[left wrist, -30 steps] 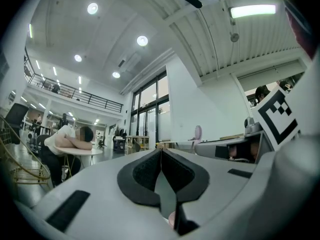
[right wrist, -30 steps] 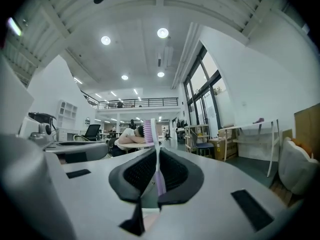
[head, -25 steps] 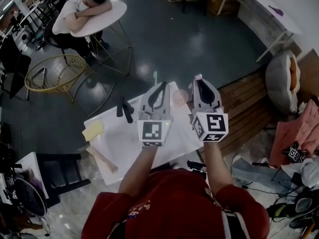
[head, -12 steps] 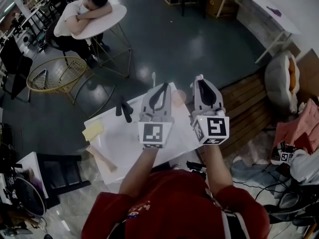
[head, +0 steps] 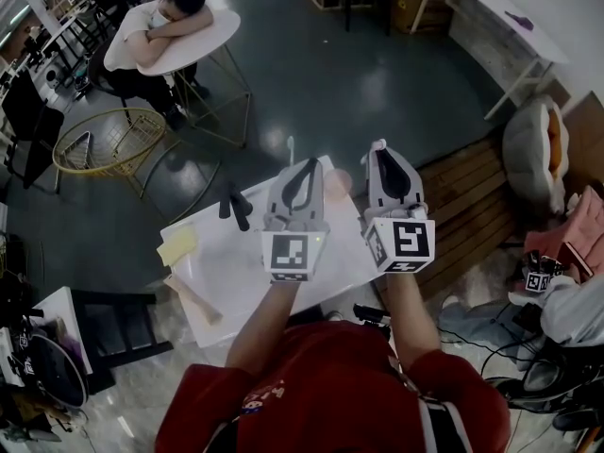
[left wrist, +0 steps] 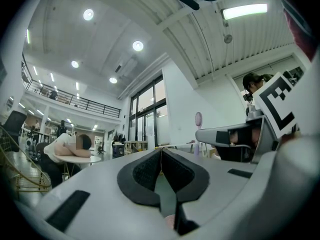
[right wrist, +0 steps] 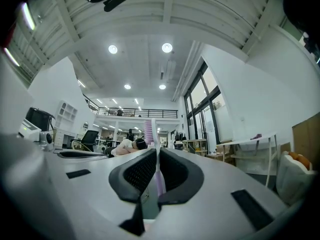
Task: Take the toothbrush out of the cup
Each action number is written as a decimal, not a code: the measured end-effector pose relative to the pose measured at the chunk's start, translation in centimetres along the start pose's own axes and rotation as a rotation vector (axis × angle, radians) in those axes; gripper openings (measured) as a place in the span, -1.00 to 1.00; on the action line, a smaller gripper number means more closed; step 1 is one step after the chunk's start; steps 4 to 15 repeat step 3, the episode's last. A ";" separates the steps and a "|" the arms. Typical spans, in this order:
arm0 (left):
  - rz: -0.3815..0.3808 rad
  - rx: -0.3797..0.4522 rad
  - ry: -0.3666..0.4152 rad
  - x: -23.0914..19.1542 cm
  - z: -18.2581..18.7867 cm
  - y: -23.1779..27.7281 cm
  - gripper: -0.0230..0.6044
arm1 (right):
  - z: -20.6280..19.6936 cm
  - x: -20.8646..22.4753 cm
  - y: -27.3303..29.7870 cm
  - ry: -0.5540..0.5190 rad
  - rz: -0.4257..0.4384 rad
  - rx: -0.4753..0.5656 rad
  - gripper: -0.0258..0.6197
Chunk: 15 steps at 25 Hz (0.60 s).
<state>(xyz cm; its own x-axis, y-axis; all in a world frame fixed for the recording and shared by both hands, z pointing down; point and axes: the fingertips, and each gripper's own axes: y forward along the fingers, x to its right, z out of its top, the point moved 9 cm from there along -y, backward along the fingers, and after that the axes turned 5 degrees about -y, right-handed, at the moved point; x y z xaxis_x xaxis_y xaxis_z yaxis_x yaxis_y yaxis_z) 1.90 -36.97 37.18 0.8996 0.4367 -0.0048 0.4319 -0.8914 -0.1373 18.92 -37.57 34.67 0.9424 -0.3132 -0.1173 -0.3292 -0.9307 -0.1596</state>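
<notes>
The right tongs (right wrist: pixel 157 156) pinch the toothbrush (right wrist: pixel 159 182). Their dark pads (right wrist: pixel 140 176) press on its pale lilac handle from both sides. The handle goes up between the jaws, and the bristle end stands above the tips, upright. So the toothbrush is in the right tongs and up in the air, not in the cup. In the left gripper view the same brush shows at the right, with its head up, just beside the grey body of the right tongs.

The left tongs (left wrist: pixel 161 153) are pressed together. Only a thin pale line shows between the tips, and I cannot tell if something is in there. The two tongs are side by side and near each other, both pointing away from the person, who wears a red shirt (head: pixel 330 385).

Between them, near the far edge of the white table (head: pixel 236 281), there is a pale pink round thing, blurred, which seems to be the cup (head: pixel 338 183). I cannot tell if it stands on the table.

On the table, left of the tongs, lie a yellow pad (head: pixel 176 246), some black tools (head: pixel 236 206) and a wooden handle (head: pixel 193 300). Farther away, another person (head: pixel 156 22) leans over a round table (head: pixel 193 41), and near it is a yellow wire chair (head: pixel 104 140).
</notes>
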 end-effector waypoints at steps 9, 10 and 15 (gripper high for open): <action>0.005 0.004 0.002 -0.1 0.1 0.0 -0.83 | 0.0 0.0 0.1 0.009 0.007 0.003 -0.78; 0.005 0.004 0.002 -0.1 0.1 0.0 -0.83 | 0.0 0.0 0.1 0.009 0.007 0.003 -0.78; 0.005 0.004 0.002 -0.1 0.1 0.0 -0.83 | 0.0 0.0 0.1 0.009 0.007 0.003 -0.78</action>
